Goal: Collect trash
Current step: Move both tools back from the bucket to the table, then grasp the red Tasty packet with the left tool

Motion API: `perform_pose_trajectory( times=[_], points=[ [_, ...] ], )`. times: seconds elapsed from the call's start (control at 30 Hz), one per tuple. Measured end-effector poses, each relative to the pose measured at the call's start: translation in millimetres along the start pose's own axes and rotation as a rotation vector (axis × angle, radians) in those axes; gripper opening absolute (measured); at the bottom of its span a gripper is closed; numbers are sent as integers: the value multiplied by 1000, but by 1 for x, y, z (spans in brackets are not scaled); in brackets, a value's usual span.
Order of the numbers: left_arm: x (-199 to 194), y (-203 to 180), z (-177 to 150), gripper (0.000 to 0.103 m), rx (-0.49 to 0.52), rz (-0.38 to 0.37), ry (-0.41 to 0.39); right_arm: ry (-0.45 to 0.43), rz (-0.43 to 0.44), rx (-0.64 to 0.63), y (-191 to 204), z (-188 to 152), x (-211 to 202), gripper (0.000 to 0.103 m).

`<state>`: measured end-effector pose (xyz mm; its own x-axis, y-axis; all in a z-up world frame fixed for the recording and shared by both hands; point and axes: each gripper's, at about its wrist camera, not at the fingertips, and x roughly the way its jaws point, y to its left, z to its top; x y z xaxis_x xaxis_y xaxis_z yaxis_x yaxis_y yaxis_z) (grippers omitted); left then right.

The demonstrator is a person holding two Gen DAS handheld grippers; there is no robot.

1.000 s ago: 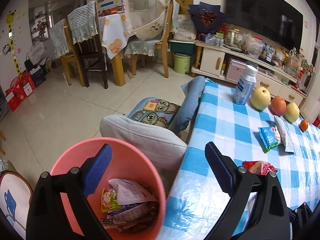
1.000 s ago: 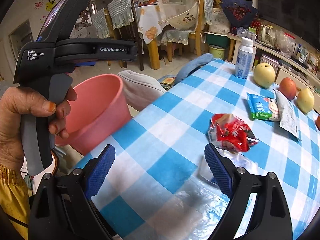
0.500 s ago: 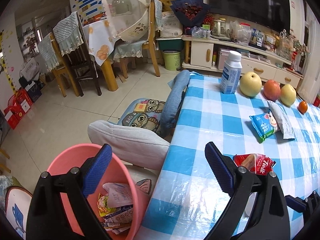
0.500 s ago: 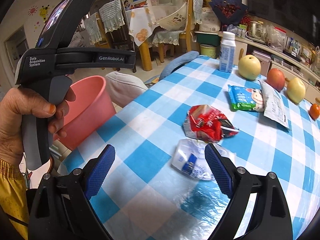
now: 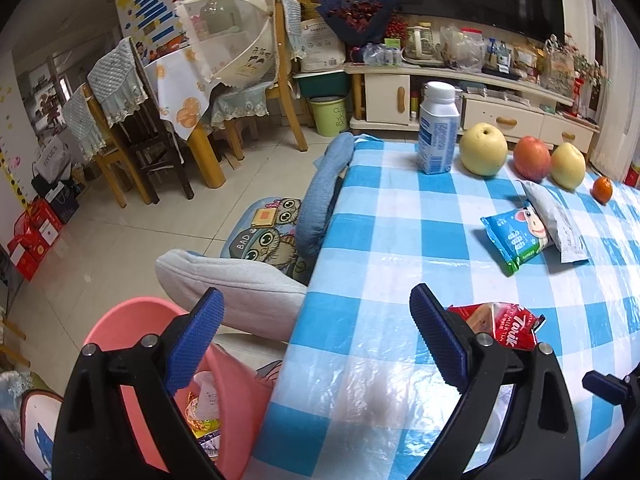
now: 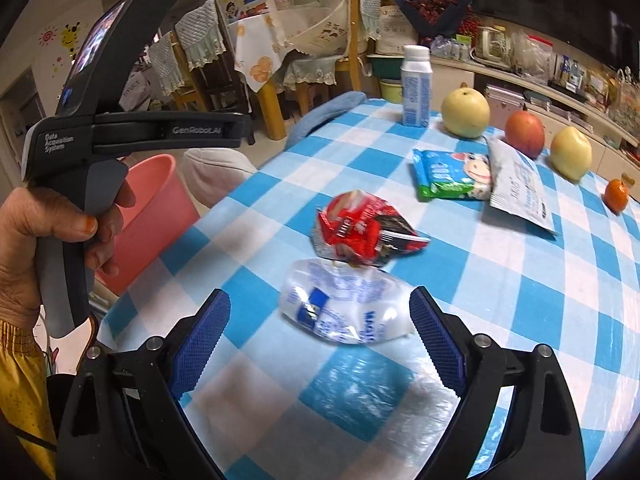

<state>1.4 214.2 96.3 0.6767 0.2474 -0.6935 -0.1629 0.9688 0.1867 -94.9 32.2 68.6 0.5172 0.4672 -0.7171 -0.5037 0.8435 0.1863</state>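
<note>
A: Status of the right gripper (image 6: 320,338)?

B: Jaws are spread wide; nothing is pinched. The clear wrapper (image 6: 346,304) lies on the checked table (image 6: 532,288) between the pads, with the red wrapper (image 6: 362,232) touching it at 12 o'clock.

A: Hazard?

B: The thin film may be pushed flat or slid. The left gripper (image 5: 316,336) is likewise spread, empty; the pink bin (image 5: 240,412) waits at its 8 o'clock.

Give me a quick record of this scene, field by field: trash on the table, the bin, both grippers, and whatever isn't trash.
trash on table: red wrapper; clear plastic bag; green snack packet; white pouch
bin: pink bin beside the table, wrappers inside
right gripper: open, empty, clear plastic bag just ahead
left gripper: open, empty, over table edge
not trash: milk bottle, four fruits
</note>
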Motion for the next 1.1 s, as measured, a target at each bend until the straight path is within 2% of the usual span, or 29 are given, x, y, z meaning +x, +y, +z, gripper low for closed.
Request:
perform_pose_trajectory(
  times=[0.13,0.5,0.73,0.83,0.93,1.1],
  points=[
    [2,-8,0,94,11,-17,2,-1,-11,11,-13,-1,-4,90],
    [11,-40,0,94,20,-146,24,47,-41,83,-63,-4,-7,90],
    [21,-67,-3,94,17,-289,88,24,-89,121,-93,-1,-15,90],
    [28,-74,-7,94,-25,-313,131,4,-114,161,-112,2,-19,90],
    [35,-77,-12,94,-120,-371,184,-19,-146,206,-132,7,-22,90],
    [45,-81,-16,94,-206,-387,236,-48,-137,308,-162,14,-19,90]
  ],
)
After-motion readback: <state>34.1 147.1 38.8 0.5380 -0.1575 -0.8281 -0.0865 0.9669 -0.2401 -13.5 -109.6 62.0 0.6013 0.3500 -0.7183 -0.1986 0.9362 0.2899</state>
